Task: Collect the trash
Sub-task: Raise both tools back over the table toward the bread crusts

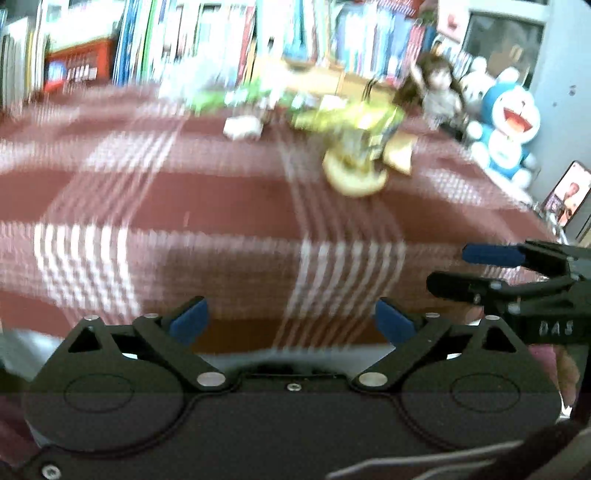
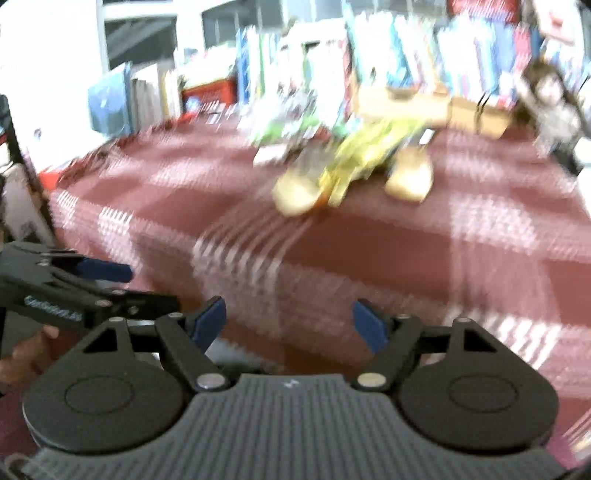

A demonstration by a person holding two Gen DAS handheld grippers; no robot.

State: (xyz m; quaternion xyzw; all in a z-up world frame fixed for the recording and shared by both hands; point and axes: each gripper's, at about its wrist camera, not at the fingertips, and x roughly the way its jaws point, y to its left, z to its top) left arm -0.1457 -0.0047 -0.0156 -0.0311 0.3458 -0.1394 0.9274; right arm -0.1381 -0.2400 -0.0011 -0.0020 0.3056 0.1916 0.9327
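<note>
Both pictures are smeared by motion, so small details cannot be read. The trash sits on the bench covered with a dark red cloth crossed by white check stripes (image 1: 184,206), towards its far edge, in front of the row of books (image 1: 207,33). The nearest piece is a crumpled yellow-green plastic snack wrapper (image 1: 354,125), with a pale tan rounded scrap (image 1: 354,177) at its near end and a second tan scrap (image 2: 408,177) just beside it. A small white crumpled piece (image 1: 242,127) and some green-and-white packaging (image 1: 218,98) lie farther back, closer to the far-left corner.

The left tongs (image 1: 291,319) stand wide apart with nothing between the blue pads. The right tongs (image 2: 290,323) are likewise spread and empty. Both hang over the near edge of the bench, side by side, angled downward and forward.

From both tongs the wrapper lies straight ahead and well apart, across most of the cloth. In the right wrist view its long axis runs diagonally, from the near tan scrap back towards the far-right corner. Neither hand is clearly nearer; the wrapper sits slightly right of centre for the left tongs and roughly centred for the right, so the right seems the likelier one to reach, turned so its pads close across the wrapper's narrow width.
</note>
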